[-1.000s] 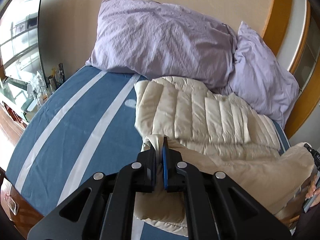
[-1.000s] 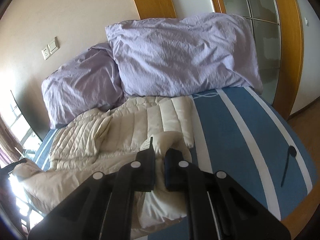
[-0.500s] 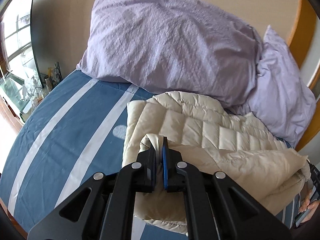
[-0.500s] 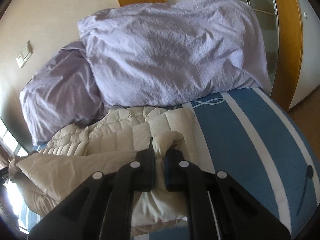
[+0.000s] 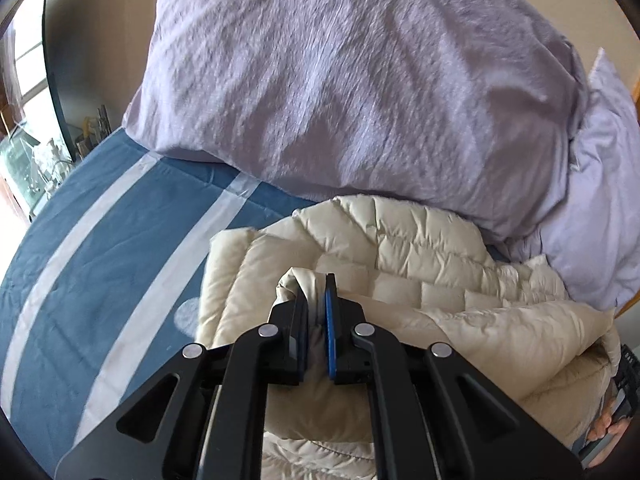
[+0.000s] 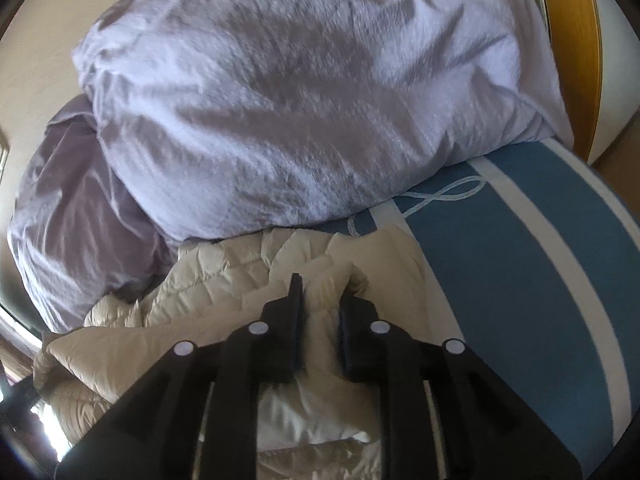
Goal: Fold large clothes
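left gripper (image 5: 316,300) clamped tight on a fold of the cream down jacket (image 5: 420,280); right gripper (image 6: 320,300) jaws opening, jacket fabric between the pads. Jacket lies doubled over on the blue striped bedsheet (image 5: 100,240), just below the lilac pillows (image 5: 360,80)

Left gripper (image 5: 316,300): black plastic linkage arms are filling the lower frame, round silver rivets are showing at the joints, and one finger pad is showing a blue face.
Right gripper (image 6: 320,300): matching black arms with triangular cut-outs are spreading across the bottom; four silver rivets are catching light, and its jaws are opening.
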`<control>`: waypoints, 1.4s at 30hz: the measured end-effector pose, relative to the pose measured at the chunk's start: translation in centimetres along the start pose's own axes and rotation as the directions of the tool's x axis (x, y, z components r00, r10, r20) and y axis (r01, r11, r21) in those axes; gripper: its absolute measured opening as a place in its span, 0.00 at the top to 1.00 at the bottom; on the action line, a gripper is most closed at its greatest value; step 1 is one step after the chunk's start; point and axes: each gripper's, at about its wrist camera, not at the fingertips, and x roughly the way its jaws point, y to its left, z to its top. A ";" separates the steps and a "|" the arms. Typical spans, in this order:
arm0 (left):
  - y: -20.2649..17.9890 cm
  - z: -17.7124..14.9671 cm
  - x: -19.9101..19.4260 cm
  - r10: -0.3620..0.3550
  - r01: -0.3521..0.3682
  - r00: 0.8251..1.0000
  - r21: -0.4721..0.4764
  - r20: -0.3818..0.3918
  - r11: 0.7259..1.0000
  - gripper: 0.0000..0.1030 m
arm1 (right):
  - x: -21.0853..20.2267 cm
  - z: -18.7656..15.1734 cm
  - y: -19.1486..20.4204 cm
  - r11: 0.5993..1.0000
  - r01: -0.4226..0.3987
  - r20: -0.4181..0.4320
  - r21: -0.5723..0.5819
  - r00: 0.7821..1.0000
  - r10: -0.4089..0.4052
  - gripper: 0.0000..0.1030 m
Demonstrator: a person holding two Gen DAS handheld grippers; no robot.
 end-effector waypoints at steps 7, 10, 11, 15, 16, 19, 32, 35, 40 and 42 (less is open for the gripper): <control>-0.2 2.0 0.7 -0.031 0.032 0.999 -0.056 0.015 0.998 0.35 | -0.7 1.5 0.1 0.998 -0.034 0.081 0.048 0.996 0.030 0.35; -0.3 2.8 -1.0 -0.028 0.031 0.998 -0.046 0.062 0.998 0.33 | -2.4 1.7 0.2 0.999 -0.036 0.119 0.031 0.992 0.032 0.34; -0.2 3.0 -1.7 -0.026 0.029 0.997 -0.042 0.074 0.999 0.33 | -2.8 1.7 0.2 0.999 -0.036 0.128 0.030 0.991 0.032 0.34; 0.1 3.0 -3.7 -0.029 0.033 0.995 -0.036 0.093 0.999 0.31 | -4.8 1.6 0.1 0.999 -0.048 0.152 0.024 0.987 0.044 0.34; 0.1 2.9 -4.1 -0.031 0.034 0.995 -0.033 0.096 0.999 0.31 | -5.3 1.5 0.2 0.999 -0.045 0.154 0.017 0.987 0.042 0.34; 0.0 2.5 -5.4 -0.024 0.026 0.994 -0.014 0.104 1.000 0.31 | -6.4 1.0 0.7 0.999 -0.037 0.152 -0.004 0.988 0.037 0.34; -1.9 0.5 -7.3 -0.025 0.016 0.994 0.086 0.107 0.996 0.19 | -7.9 -0.6 2.8 0.996 -0.012 0.127 -0.091 0.992 0.024 0.28; -2.5 0.0 -7.0 -0.033 0.020 0.993 0.112 0.110 0.993 0.15 | -7.8 -1.0 3.7 0.991 -0.005 0.130 -0.137 0.991 0.023 0.17; -3.9 -1.0 -6.1 -0.034 0.014 0.993 0.170 0.113 0.985 0.06 | -6.8 -1.9 5.6 0.974 0.014 0.124 -0.228 0.992 0.015 0.04; -4.7 -1.4 -5.7 -0.022 -0.005 0.991 0.199 0.130 0.980 0.04 | -6.3 -2.2 6.2 0.965 0.028 0.121 -0.260 0.993 0.004 0.02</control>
